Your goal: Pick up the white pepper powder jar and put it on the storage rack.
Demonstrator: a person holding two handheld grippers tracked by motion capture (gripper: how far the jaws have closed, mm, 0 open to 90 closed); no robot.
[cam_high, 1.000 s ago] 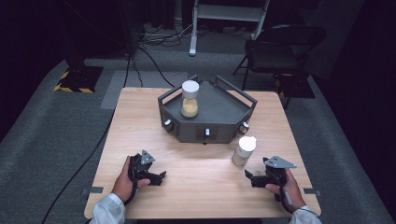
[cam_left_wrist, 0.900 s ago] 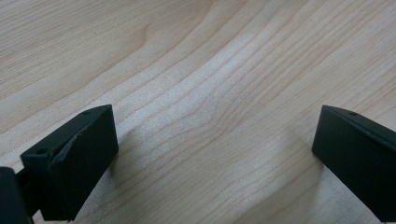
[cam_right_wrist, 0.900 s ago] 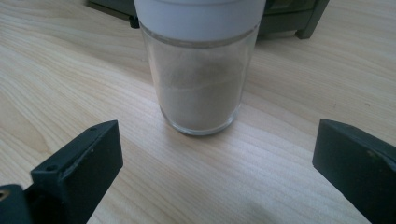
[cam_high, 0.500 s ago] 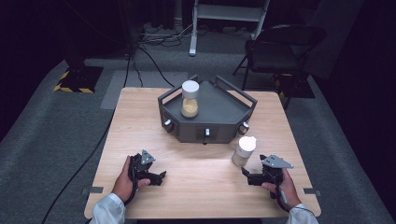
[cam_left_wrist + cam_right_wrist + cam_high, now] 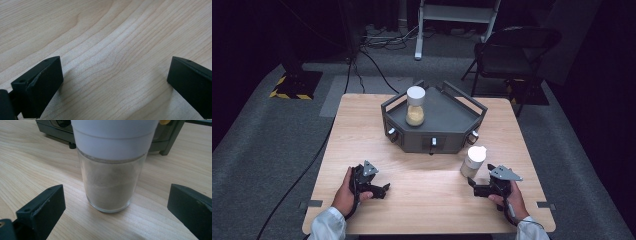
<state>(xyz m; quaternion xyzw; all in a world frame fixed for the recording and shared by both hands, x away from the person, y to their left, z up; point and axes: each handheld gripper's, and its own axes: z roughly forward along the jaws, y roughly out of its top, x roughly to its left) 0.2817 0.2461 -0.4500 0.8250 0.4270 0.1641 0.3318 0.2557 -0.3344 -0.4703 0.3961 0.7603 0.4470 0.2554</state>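
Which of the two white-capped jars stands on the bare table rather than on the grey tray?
The jar beside the right gripper; the other jar stands on the grey tray.

Wooden table, dark room around it. Grey tray-like box sits at far middle of table, jar with white lid upright on its left part (yellowish stuff inside). Second white-lidded jar stands on bare wood just in front of box, right side. Right gripper near that jar, not touching. Left gripper well apart at near left, over bare wood. Folding chair behind table.
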